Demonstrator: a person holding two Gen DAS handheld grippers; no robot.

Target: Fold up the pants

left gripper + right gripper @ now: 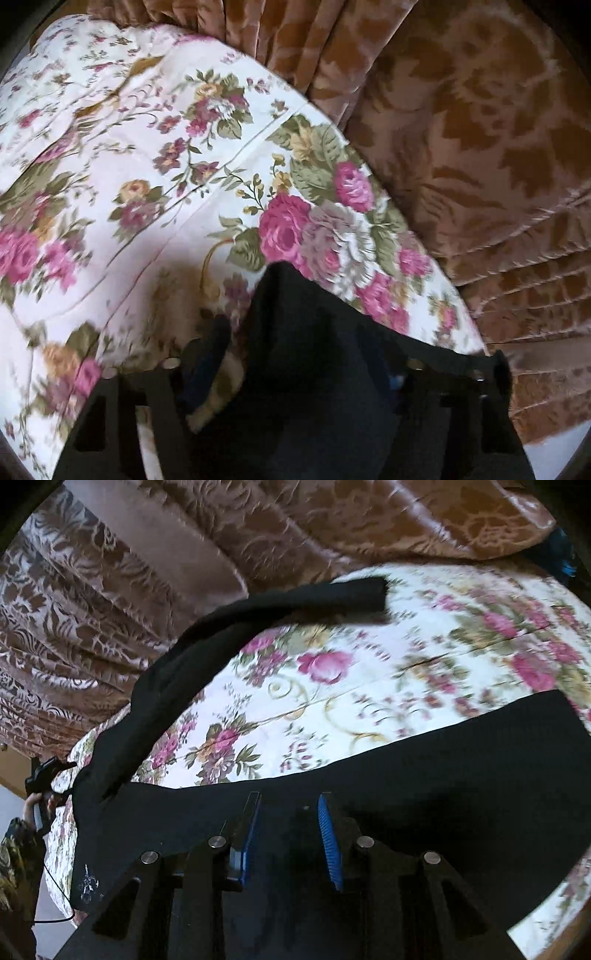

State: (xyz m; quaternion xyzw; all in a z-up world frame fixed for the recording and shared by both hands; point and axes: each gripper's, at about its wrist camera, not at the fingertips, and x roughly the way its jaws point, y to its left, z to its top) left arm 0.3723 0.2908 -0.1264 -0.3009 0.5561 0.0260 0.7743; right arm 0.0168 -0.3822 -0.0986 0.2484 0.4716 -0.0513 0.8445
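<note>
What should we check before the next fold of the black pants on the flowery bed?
1. Pants on the flowery bedspread: ok, they lie across it.
2. Legs lined up together: not ok, one leg curves away from the other leg.
3. Right gripper ready: ok, it is open over black cloth, with a gap between its blue pads.
4. Left gripper holding the pants: cannot tell, black cloth covers its fingers.
5. Cloth flat under the right gripper: cannot tell, the picture is blurred.
</note>
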